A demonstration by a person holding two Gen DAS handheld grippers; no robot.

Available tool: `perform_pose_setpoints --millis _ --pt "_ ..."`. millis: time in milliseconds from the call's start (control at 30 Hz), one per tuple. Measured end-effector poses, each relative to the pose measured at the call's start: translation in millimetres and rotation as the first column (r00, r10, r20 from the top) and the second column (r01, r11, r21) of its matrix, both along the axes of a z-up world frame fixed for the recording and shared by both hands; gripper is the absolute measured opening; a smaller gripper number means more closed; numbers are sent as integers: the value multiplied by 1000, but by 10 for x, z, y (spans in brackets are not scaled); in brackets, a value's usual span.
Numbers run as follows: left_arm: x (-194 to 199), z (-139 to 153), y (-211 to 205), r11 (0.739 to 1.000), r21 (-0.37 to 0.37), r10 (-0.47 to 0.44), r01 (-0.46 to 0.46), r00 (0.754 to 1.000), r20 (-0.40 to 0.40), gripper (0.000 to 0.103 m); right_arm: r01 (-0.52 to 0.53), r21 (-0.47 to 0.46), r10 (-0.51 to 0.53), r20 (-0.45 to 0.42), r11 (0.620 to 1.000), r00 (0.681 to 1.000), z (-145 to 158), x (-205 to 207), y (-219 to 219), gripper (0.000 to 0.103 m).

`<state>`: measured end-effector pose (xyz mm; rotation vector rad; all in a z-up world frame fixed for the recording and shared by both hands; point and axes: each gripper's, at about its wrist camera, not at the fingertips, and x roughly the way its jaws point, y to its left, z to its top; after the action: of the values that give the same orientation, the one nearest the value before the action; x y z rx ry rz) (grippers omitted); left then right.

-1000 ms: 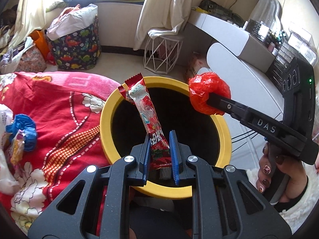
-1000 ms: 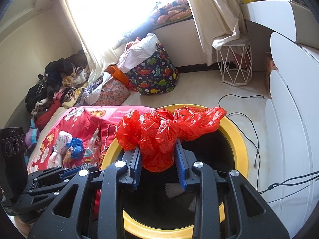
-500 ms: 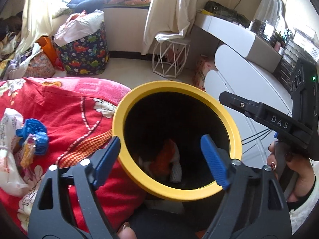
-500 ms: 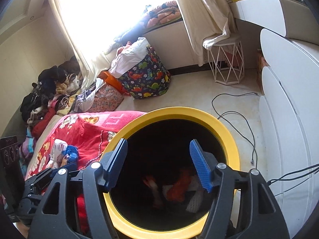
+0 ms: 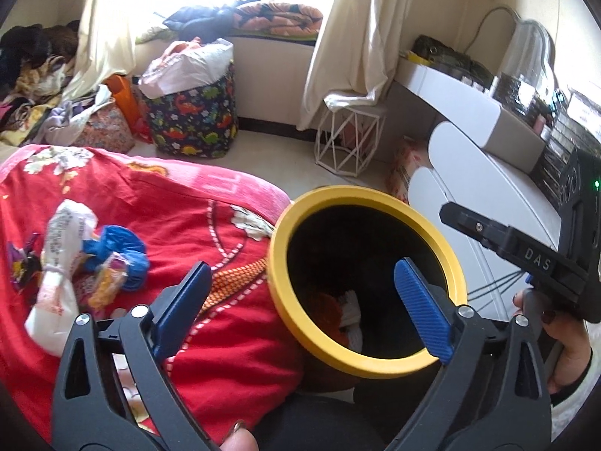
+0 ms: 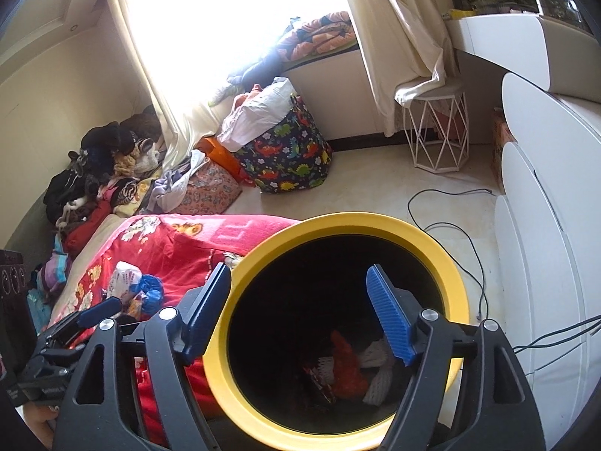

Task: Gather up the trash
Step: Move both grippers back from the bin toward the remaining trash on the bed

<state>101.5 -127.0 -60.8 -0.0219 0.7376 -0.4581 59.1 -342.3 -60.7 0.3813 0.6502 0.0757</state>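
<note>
Inside the round yellow-rimmed bin, crumpled wrappers.

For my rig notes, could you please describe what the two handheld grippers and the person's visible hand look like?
Both the left gripper and the right gripper have black plastic frames with triangular cut-outs, silver screw heads and ribbed blue pads on their fingers. Seen from the left wrist, the right gripper's body carries white "DAS" lettering and a green light. The right hand has dark painted nails and a dark cuff over a white fuzzy sleeve.

A black bin with a yellow rim beside a red flowered blanket; navy dinosaur-print basket.
</note>
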Motion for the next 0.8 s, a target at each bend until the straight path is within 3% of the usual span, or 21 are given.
perform_pose_setpoints --millis 367,800 --pt "-48 197 411 992 -18 123 -122 990 68 92 -52 -25 53 35 998 998 110 -20 318 77" --pt "-4 288 1058 963 -61 266 -261 960 84 92 -177 -58 179 37 983 983 165 67 967 78"
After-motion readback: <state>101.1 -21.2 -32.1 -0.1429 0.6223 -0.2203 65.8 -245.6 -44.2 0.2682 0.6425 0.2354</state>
